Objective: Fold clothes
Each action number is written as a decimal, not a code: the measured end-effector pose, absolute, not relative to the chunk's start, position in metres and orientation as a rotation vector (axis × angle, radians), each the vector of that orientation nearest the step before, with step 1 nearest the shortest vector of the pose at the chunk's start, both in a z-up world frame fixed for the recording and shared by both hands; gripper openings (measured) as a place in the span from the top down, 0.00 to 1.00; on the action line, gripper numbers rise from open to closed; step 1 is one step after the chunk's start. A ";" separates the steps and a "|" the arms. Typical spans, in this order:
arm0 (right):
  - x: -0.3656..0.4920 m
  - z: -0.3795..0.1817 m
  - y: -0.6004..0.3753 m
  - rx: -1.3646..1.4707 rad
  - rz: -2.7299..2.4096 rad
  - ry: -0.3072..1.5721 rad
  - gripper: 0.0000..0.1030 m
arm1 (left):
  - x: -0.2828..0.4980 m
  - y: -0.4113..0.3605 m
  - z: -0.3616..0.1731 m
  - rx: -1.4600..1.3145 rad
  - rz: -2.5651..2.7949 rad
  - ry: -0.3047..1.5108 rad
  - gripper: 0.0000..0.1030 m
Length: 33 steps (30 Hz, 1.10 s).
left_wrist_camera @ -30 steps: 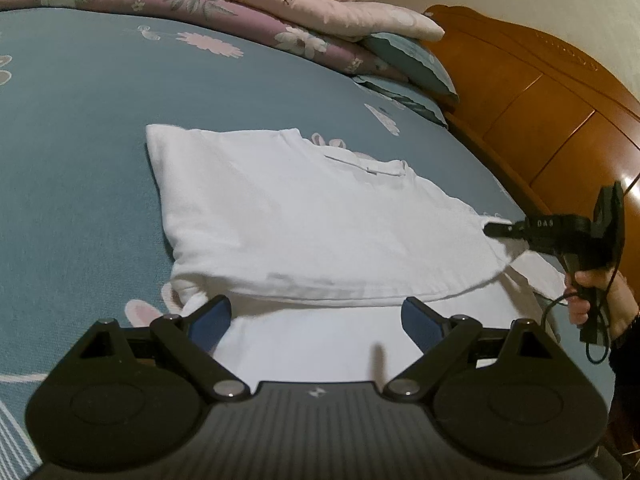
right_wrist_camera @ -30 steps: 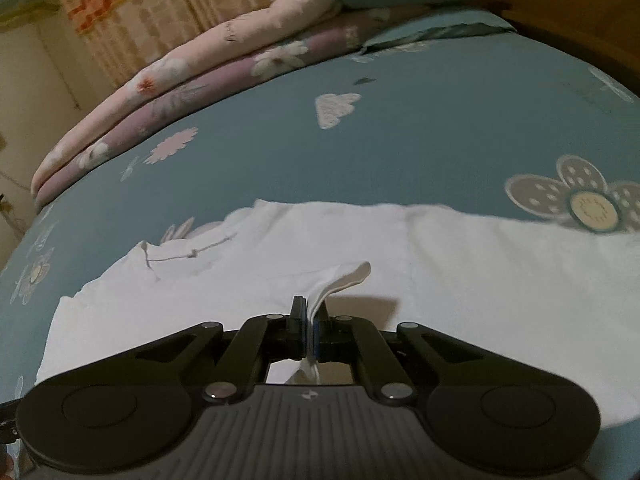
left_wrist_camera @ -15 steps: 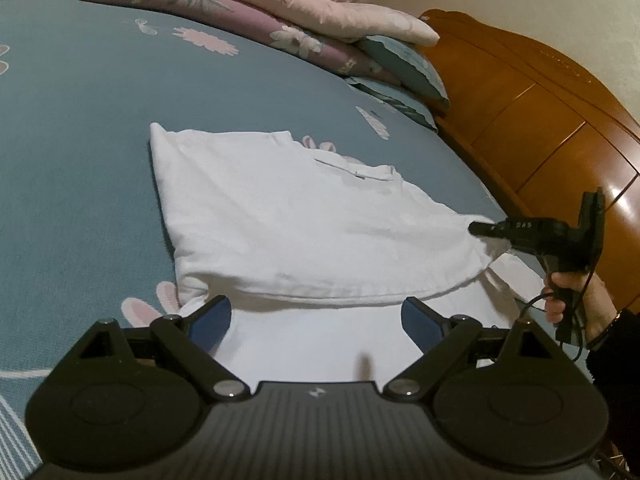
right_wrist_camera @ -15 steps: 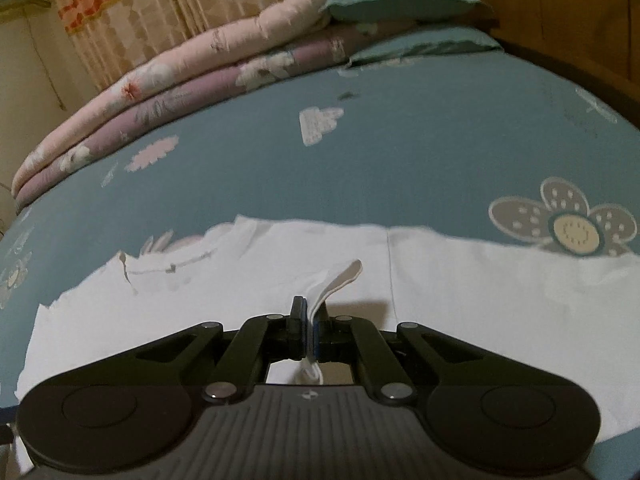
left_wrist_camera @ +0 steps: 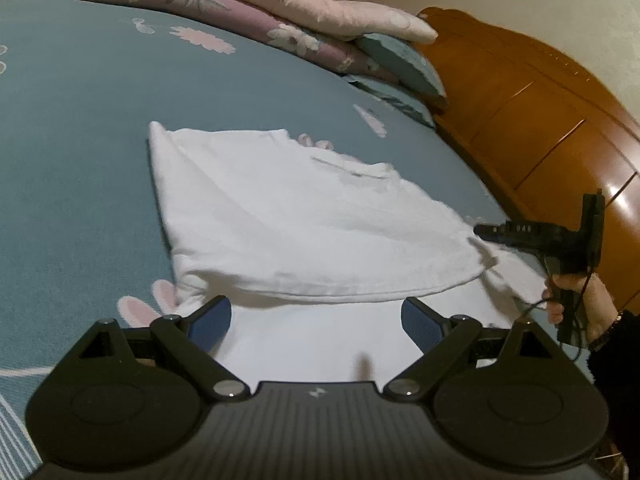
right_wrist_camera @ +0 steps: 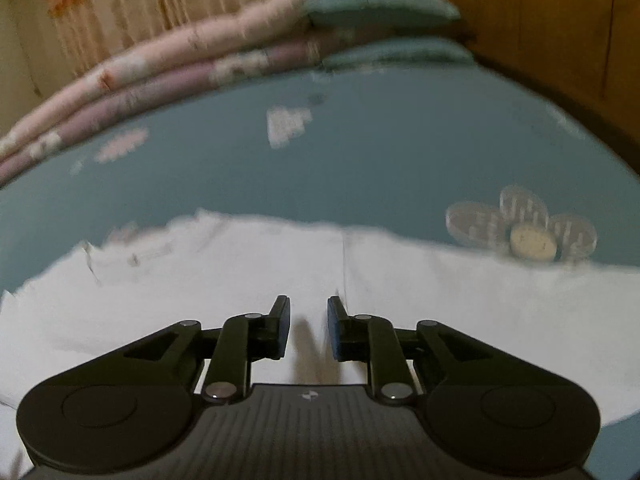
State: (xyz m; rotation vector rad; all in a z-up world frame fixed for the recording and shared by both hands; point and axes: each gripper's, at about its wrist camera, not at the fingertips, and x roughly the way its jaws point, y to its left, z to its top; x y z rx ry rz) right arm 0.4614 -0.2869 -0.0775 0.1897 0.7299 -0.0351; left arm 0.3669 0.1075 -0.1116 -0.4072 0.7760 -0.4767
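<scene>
From the left wrist camera, a white T-shirt (left_wrist_camera: 304, 224) lay part-folded on the teal flowered bedsheet (left_wrist_camera: 80, 152), its upper layer doubled over so that a hem ran across just ahead of the left gripper (left_wrist_camera: 316, 316). That gripper's jaws stood wide apart and grasped nothing, hovering over the shirt's near layer as they had a second before. At the right edge of the view, a person's hand (left_wrist_camera: 580, 300) held the right gripper (left_wrist_camera: 480, 230), its tip at the shirt's far corner, where the cloth it had been pinching now appeared to sag free. Folded quilts (left_wrist_camera: 240, 12) and a wooden headboard (left_wrist_camera: 540, 120) lined the far side of the bed.

From the right wrist camera, blurred by movement, the right gripper's (right_wrist_camera: 307, 322) jaws were opening. The tongue of white fabric clamped between them half a second earlier was gone from the gap, and only the flat shirt (right_wrist_camera: 400, 292) showed beyond the pads. A grey flower print (right_wrist_camera: 524, 232) marked the sheet just past the shirt's edge.

The release suggested that this fold had been laid down; with both tongs empty, the next step looked to be choosing a fresh edge to grip.
</scene>
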 end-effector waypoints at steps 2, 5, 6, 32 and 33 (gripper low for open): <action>0.463 -0.061 -0.279 0.160 0.033 0.695 0.78 | 0.361 0.104 -0.103 -0.418 -0.541 0.742 0.11; 0.478 -0.050 -0.252 0.080 0.176 0.702 0.78 | 0.355 0.098 -0.097 -0.382 -0.582 0.697 0.10; 0.486 -0.051 -0.240 0.034 0.225 0.716 0.78 | 0.355 0.097 -0.100 -0.370 -0.571 0.698 0.10; 0.538 -0.105 -0.150 -0.007 0.213 0.913 0.70 | 0.366 0.099 -0.121 -0.366 -0.497 0.784 0.10; 0.543 -0.105 -0.152 0.011 0.201 0.914 0.70 | 0.366 0.099 -0.121 -0.367 -0.494 0.785 0.10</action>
